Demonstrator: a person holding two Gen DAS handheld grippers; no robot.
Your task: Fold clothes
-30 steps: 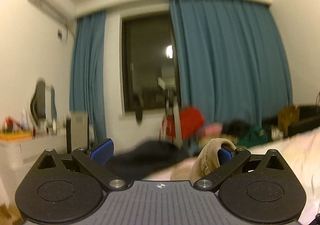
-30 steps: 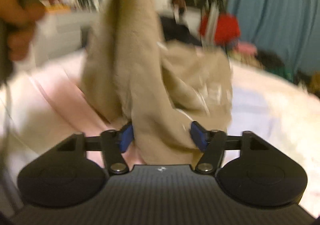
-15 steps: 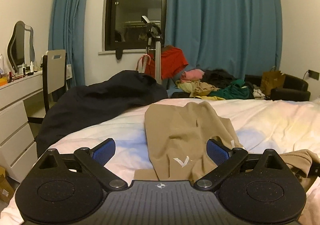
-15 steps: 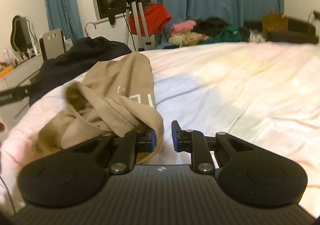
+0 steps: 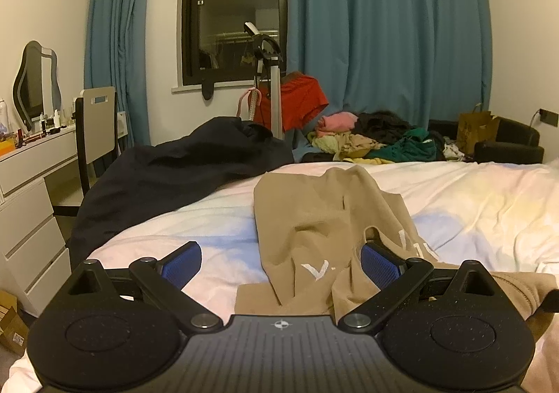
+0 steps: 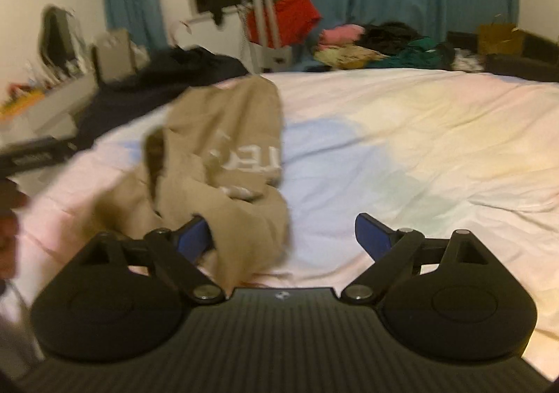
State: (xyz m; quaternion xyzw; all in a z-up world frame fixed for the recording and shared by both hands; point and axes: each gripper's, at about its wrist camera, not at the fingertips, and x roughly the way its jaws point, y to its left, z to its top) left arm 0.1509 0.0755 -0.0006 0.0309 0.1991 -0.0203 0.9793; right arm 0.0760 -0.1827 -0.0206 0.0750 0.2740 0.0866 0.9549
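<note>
A tan garment with white lettering [image 5: 325,218] lies crumpled on the pale bed sheet [image 5: 471,204]. My left gripper [image 5: 281,262] is open, low over the garment's near edge; cloth lies between its blue pads, not gripped. In the right wrist view the same tan garment [image 6: 223,162] lies left of centre. My right gripper [image 6: 281,235] is open wide just above the sheet [image 6: 401,148], and the garment's near end drapes beside its left pad [image 6: 194,239].
A dark blue garment [image 5: 181,169] is heaped at the bed's far left. A pile of mixed clothes [image 5: 377,141] and a red item on a stand [image 5: 300,102] sit beyond the bed. A white dresser [image 5: 31,204] and chair [image 5: 94,127] stand left. A black sofa [image 5: 506,144] is at the right.
The tan garment was held up a second ago and now lies on the bed. My right gripper, nearly shut half a second ago, has opened wide. The left gripper stays open and barely moved.
</note>
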